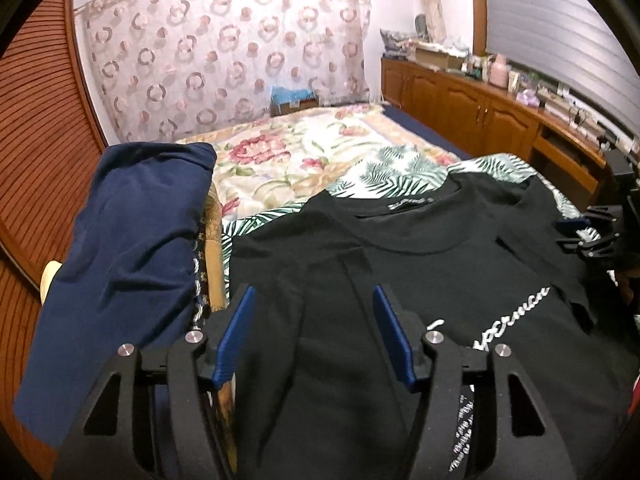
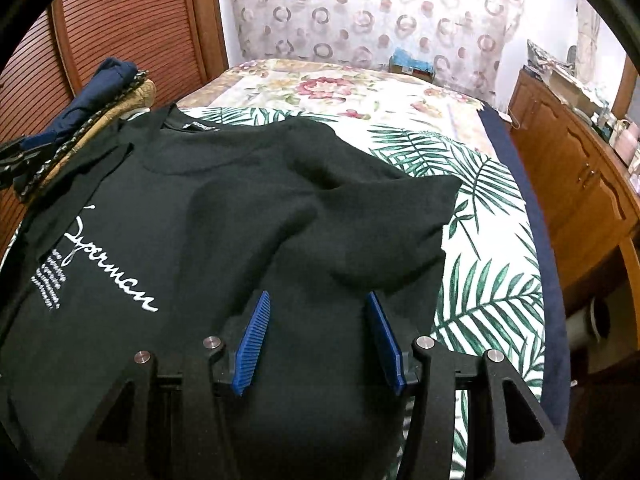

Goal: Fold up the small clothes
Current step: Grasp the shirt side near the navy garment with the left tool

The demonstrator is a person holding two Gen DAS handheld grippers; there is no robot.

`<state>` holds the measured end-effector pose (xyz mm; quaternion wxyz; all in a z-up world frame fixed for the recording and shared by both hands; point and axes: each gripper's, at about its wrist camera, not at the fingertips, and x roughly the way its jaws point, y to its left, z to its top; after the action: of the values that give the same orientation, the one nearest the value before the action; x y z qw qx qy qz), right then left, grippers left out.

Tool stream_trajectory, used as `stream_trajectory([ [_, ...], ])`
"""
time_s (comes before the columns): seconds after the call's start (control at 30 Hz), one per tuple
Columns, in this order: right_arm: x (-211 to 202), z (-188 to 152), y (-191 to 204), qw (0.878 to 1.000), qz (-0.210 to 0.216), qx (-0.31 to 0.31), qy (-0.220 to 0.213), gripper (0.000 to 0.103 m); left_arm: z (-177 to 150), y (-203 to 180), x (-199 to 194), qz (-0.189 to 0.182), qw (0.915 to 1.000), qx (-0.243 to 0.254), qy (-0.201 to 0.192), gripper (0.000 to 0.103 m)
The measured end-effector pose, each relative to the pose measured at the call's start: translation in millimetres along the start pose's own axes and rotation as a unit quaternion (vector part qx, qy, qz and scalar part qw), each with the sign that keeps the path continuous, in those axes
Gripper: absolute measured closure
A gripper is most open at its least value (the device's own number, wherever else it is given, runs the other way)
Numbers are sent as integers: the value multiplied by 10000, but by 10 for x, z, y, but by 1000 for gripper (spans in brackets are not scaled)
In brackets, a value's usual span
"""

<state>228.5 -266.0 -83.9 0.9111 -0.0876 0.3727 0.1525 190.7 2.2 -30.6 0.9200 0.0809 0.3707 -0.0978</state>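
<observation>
Black T-shirt with white script lies face up on the palm-leaf sheet at the near end of the bed — collar away from the cameras, both sleeves seemingly already turned in over the body. A stack of folded clothes, navy on top, sits just beside its left edge.

The step in hand looks like the lengthwise fold: bringing the hem up toward the collar. To do it well, each side should pinch both fabric layers at matching points near the hem, lift together and level, and lay the edge just short of the neckline so the folded sleeves do not slide out.

Left gripper hovers low over the shirt's left folded edge, jaws spread, holding nothing. Right gripper hangs over the right side, likewise parted and empty — both point forward along the shirt.
</observation>
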Motion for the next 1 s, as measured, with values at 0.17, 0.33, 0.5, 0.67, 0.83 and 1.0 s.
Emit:
stream_trajectory([
  [0.17, -27, -103, 18, 9997, 15, -86, -249, 45, 79, -1, 238, 83, 9992, 117, 369, 47],
  [0.33, -14, -135, -7, 9997, 17, -71, -248, 40, 135, 37, 534, 182, 9963, 172, 821, 57],
  [0.5, -16, -129, 1, 9997, -5, -60, -248, 39, 126, -19, 704, 288, 9921, 376, 1161, 59],
  [0.67, -15, -118, -13, 9997, 2, -49, -242, 38, 119, -5, 748, 388, 9897, 449, 1306, 59],
  [0.83, -12, -118, -18, 9997, -11, -52, -244, 38, 133, 0, 739, 410, 9886, 494, 1359, 86],
  [1.0, -10, -119, -17, 9997, -10, -53, -244, 37, 175, 70, 537, 477, 9930, 349, 1022, 99],
])
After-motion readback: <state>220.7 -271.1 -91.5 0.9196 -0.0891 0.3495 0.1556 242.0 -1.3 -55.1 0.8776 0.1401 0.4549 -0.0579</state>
